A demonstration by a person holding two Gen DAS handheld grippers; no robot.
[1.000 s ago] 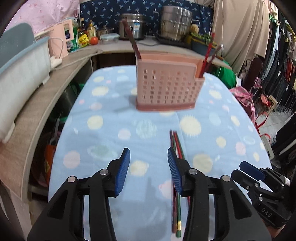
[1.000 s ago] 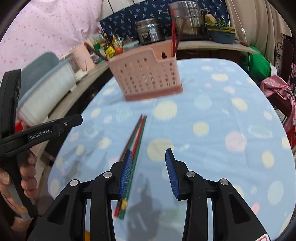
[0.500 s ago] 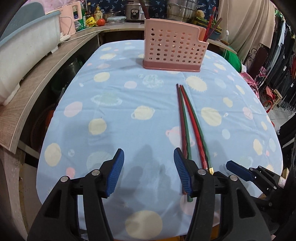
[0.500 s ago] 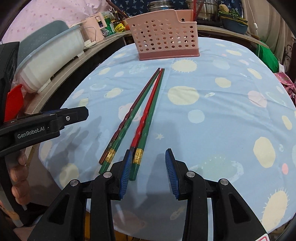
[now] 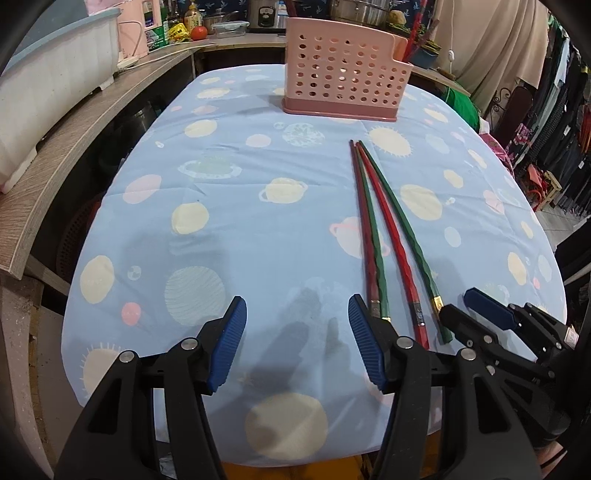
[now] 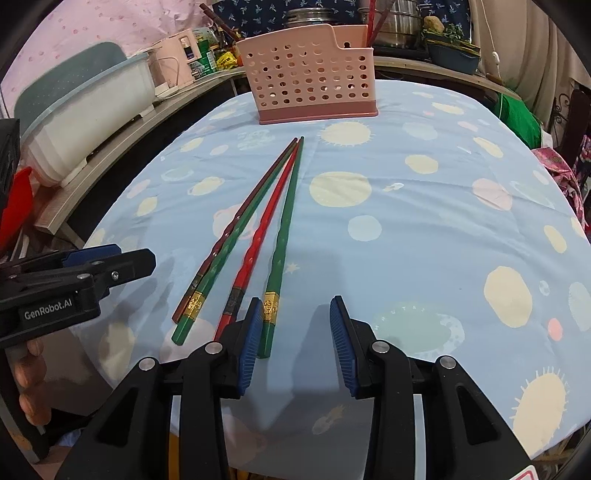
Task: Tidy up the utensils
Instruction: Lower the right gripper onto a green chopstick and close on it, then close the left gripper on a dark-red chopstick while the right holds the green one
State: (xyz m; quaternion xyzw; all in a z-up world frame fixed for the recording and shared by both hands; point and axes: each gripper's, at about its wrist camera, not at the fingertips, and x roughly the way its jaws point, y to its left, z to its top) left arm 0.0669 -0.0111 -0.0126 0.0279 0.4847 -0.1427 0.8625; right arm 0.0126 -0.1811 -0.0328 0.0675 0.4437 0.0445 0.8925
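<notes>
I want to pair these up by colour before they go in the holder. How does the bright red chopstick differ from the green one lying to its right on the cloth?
The bright red chopstick is red with a dark band near its butt; the rightmost green chopstick is green with a gold patterned band. The green one's butt lies against the right gripper's left jaw; the red one's lies left of it. Both lie flat with a wavy grip and point toward the pink holder.

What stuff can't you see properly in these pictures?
- Inside of the pink basket: both views show only its holed outer wall, so its compartments stay hidden.
- The chopsticks already standing in it: the basket wall hides their lower parts.
- Near end of the red chopstick: the right gripper finger covers it in the right wrist view.
- Gold band markings: too small to read.
</notes>
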